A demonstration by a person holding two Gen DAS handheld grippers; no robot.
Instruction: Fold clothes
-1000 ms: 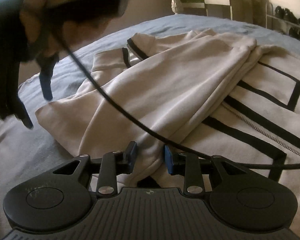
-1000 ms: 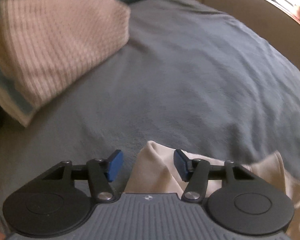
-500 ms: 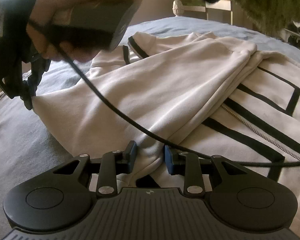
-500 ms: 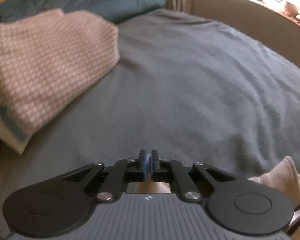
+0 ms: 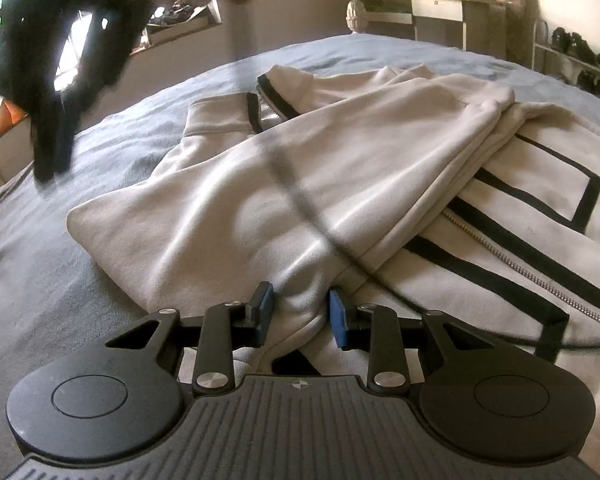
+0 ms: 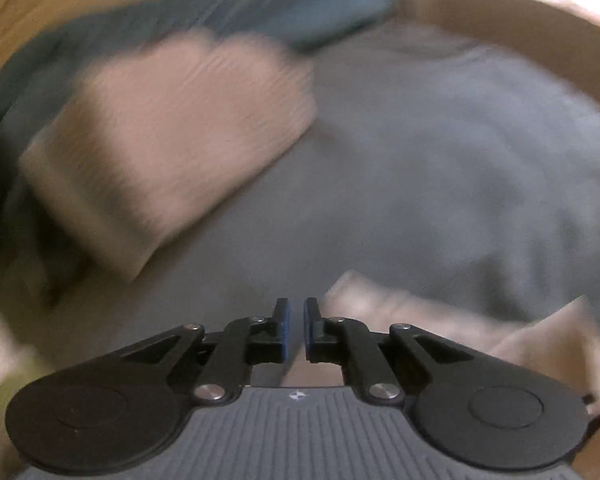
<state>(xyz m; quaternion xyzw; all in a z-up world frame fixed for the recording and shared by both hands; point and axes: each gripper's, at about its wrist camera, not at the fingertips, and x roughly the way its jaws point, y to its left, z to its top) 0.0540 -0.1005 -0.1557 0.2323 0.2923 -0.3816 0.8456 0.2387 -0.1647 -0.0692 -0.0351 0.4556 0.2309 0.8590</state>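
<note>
A cream jacket [image 5: 340,168] with black stripes and a metal zip [image 5: 540,280] lies spread on the grey bed [image 5: 40,280]. One sleeve is folded across its front, with the corner resting flat at the left. My left gripper [image 5: 300,312] is at the jacket's near edge, and its blue pads press a thick bunched fold of the cloth between them. In the left wrist view my right gripper [image 5: 50,160] hangs blurred above the bed, left of the sleeve corner and clear of it. In its own blurred view the right gripper [image 6: 297,328] is shut with nothing between the pads, and the jacket's edge [image 6: 400,308] lies beside it.
A folded pink knit garment [image 6: 172,152] lies on the bed, with a teal pillow [image 6: 320,8] behind it. A black cable [image 5: 300,200] swings blurred over the jacket. A white desk [image 5: 420,8] and a shoe rack [image 5: 572,56] stand beyond the bed.
The right gripper shut on the sleeve corner, drew it out to the left, then let go and rose off the bed. The left gripper has kept its hold and place.
</note>
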